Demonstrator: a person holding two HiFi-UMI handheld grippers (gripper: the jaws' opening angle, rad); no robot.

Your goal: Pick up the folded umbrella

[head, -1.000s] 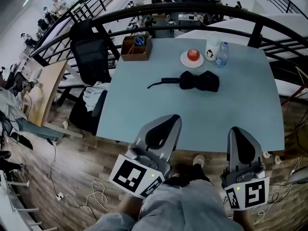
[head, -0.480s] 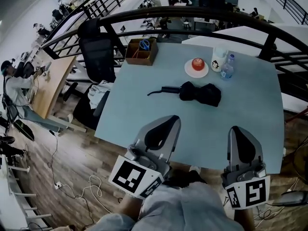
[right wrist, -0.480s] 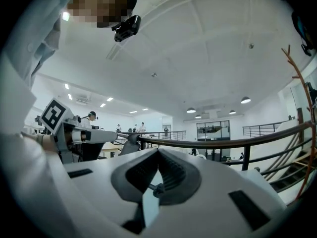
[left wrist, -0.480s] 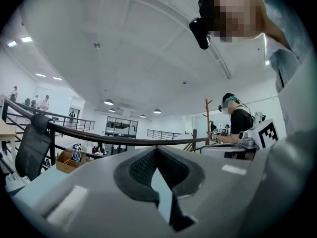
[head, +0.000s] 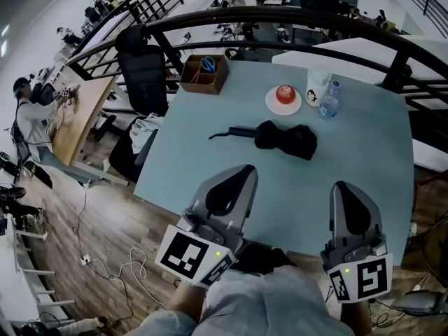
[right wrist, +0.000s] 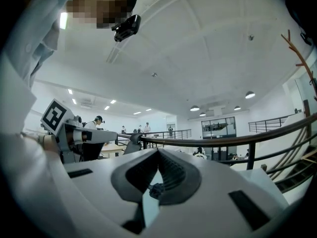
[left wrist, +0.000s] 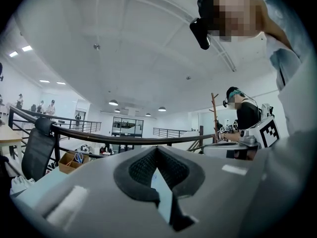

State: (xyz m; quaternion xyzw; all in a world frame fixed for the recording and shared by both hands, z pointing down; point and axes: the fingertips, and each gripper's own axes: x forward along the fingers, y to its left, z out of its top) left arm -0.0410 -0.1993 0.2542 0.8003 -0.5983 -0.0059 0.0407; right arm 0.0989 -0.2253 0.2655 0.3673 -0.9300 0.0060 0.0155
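I see the folded umbrella (head: 283, 137) lying mid-bench (head: 364, 180), handle to the left, near the plate w/ apple (head: 283, 97). Left tool (head: 238, 177) and right tool (head: 350, 194) sit at the near edge, well apart from it. Both have jaws together, nothing held.

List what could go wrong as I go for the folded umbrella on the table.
1. The left tool and right tool both have their jaws together. Unless one opens before arriving, it will likely just shove the umbrella across the table.
2. The bottle, mug and plate stand close behind the umbrella, so overshooting could knock them over.
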